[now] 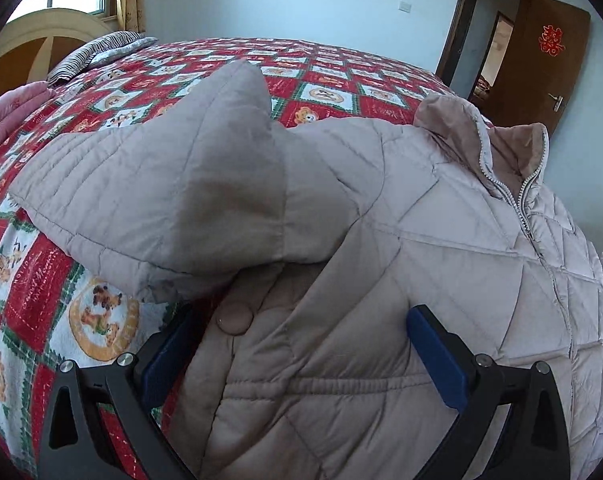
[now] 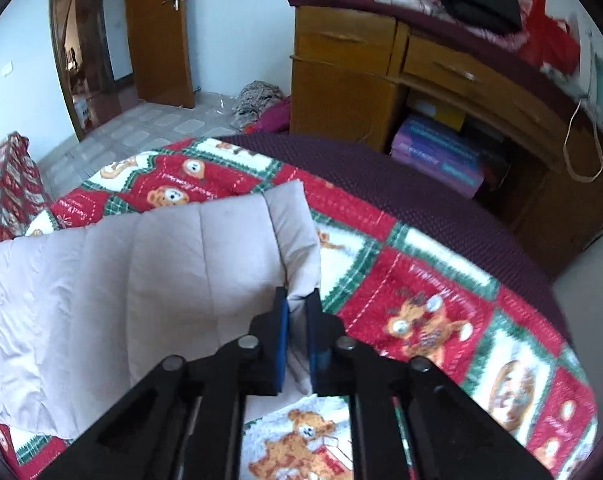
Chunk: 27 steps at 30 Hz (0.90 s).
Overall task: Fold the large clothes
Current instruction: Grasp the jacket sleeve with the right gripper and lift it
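A beige quilted jacket point(image 1: 381, 208) lies on a bed with a red, green and white bear-print blanket point(image 1: 101, 320). Its zip and collar point(image 1: 517, 160) are at the right, and one sleeve point(image 1: 173, 184) is folded across the left side. My left gripper point(image 1: 297, 344) is open, its blue pads either side of the jacket's side edge near a round button point(image 1: 233, 316). My right gripper point(image 2: 297, 312) is shut on the cuff end of the jacket's other sleeve point(image 2: 141, 264), holding it just above the blanket point(image 2: 441, 312).
A striped pillow point(image 1: 97, 52) and headboard point(image 1: 33, 44) are at the far left of the bed. A wooden desk point(image 2: 421, 64) piled with clothes stands beyond the bed's edge. An open door point(image 2: 157, 28) and clothes on the floor point(image 2: 261, 100) are behind.
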### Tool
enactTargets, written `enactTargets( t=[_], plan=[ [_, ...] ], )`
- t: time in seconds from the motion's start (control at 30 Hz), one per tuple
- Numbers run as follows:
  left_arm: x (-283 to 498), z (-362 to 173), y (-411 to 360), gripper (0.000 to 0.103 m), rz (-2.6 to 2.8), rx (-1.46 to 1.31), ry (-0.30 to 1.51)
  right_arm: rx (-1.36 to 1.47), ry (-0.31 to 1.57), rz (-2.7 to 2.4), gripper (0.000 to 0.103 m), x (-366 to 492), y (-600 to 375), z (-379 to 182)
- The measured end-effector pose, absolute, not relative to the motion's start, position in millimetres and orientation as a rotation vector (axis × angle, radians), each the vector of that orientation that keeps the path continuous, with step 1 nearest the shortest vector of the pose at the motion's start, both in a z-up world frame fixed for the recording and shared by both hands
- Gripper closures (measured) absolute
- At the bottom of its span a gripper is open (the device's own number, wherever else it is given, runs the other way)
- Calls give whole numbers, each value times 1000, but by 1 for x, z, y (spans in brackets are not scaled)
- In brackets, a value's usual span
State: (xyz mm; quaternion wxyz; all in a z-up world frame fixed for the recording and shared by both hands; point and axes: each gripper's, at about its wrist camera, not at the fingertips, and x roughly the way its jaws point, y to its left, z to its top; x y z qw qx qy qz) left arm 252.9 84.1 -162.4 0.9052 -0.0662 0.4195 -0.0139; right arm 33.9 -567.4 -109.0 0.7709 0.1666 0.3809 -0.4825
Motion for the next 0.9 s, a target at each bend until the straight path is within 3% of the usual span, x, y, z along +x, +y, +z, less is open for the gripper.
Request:
enactTargets(
  t=[0.27,0.43,0.9],
  plan=[
    [234,-154,100,1,-11,-209,798,126,636,-809,95,50,-443,25],
    [211,-152,112,1,-6,-239,757,10,587,-571,95,82,-345,62],
    [197,-159,134,1,-15,-337,728,53,758,56,95,205,-136,-20]
  ],
)
